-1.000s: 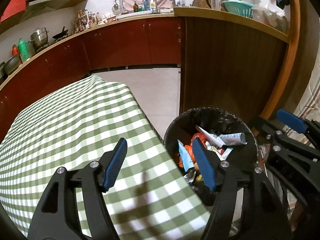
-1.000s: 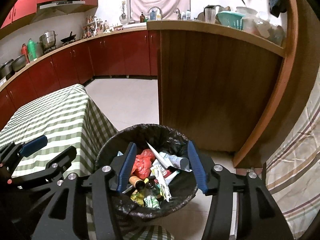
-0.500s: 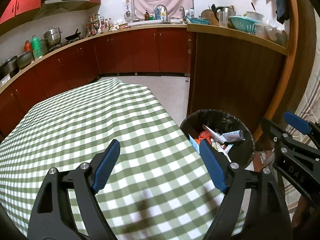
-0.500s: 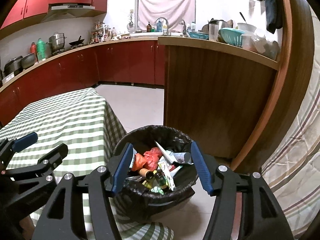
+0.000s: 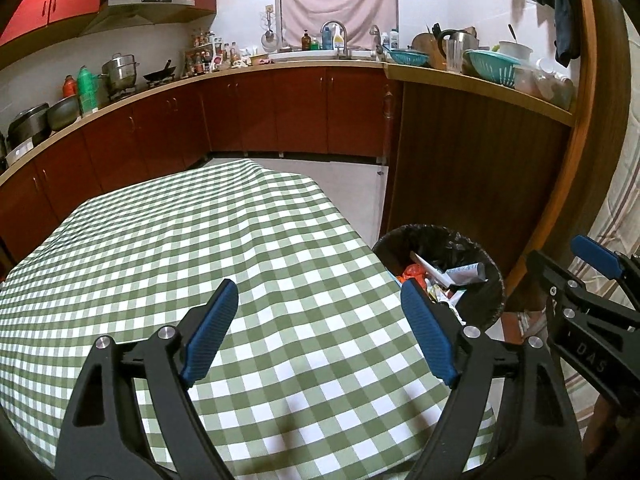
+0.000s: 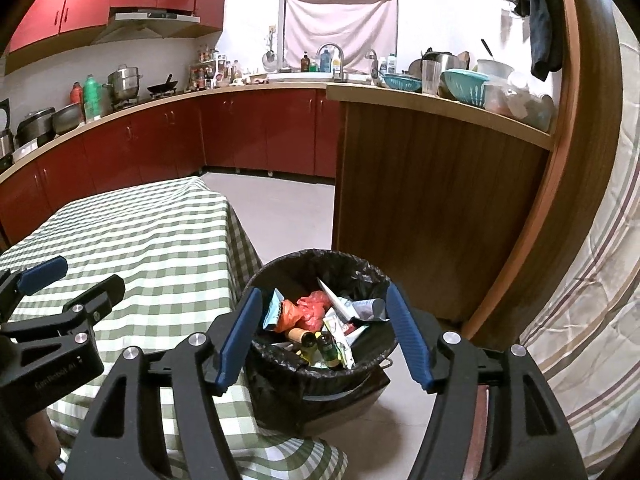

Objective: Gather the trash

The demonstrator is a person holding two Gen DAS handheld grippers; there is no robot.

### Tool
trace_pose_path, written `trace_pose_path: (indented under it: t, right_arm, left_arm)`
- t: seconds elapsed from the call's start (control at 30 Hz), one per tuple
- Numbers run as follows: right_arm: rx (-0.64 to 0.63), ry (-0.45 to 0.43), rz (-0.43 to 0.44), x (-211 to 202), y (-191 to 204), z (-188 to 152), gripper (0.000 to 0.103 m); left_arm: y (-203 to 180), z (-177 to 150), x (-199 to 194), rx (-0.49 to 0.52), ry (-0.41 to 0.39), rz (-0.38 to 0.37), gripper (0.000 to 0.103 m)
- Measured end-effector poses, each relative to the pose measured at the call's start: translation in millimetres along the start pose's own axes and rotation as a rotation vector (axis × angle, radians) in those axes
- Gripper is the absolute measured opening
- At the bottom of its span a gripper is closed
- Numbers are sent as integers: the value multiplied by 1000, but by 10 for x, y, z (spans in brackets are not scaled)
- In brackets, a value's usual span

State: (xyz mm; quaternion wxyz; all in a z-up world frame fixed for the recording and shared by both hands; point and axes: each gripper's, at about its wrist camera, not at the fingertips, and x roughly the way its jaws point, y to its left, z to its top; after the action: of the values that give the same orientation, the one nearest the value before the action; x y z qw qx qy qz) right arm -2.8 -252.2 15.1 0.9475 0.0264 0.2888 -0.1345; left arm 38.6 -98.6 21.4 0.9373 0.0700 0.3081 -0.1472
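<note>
From the left wrist camera, the left gripper (image 5: 320, 320) hangs over the table (image 5: 168, 240), which is covered by a green and white checked cloth. Its blue pads (image 5: 210, 334) are spread wide with nothing between them but the cloth far beneath. The right gripper's jaws have just been opening, and nothing sits between them either. At about three o'clock from the left gripper stands the bin (image 5: 490, 304), lined with a black bag and set on the floor just beside the table's corner. The trash (image 5: 440, 276) lies inside it: an orange wrapper, a white tube, scraps of paper. At the far right edge, around three to four o'clock, the right gripper (image 5: 592, 280) shows from the side. Behind everything, at twelve o'clock, runs the counter (image 5: 280, 66) with its sink and bottles.

From the right wrist camera, the right gripper (image 6: 324, 336) is aimed down over the bin (image 6: 360, 364), its blue pads (image 6: 408, 340) apart and framing the rim without touching it. Between them, lower down, the trash (image 6: 312, 312) fills the bag: orange plastic, a small green bottle, a brown-capped bottle, torn packets. The table (image 6: 152, 232) sits at nine to ten o'clock, touching or nearly touching the bin's side. The left gripper (image 6: 60, 280) shows at nine o'clock over the cloth, jaws apart.
</note>
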Motion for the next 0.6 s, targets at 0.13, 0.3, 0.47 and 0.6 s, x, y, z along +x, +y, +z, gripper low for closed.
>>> trace_pose_path:
  t: [0.13, 0.3, 0.47, 0.6]
  right_arm:
    - [-5, -6, -2, -15, 30, -7, 65]
    - [-5, -6, -3, -16, 31, -7, 66]
    - [-3, -6, -3, -15, 34, -7, 67]
    - [-4, -6, -2, -14, 31, -8, 68]
  left_arm:
    - [-5, -2, 3, 0, -1, 1, 81]
    - [14, -7, -23, -4, -3, 2, 81]
    - [9, -1, -29, -1, -5, 3, 81]
    - [13, -1, -32, -3, -4, 2, 81]
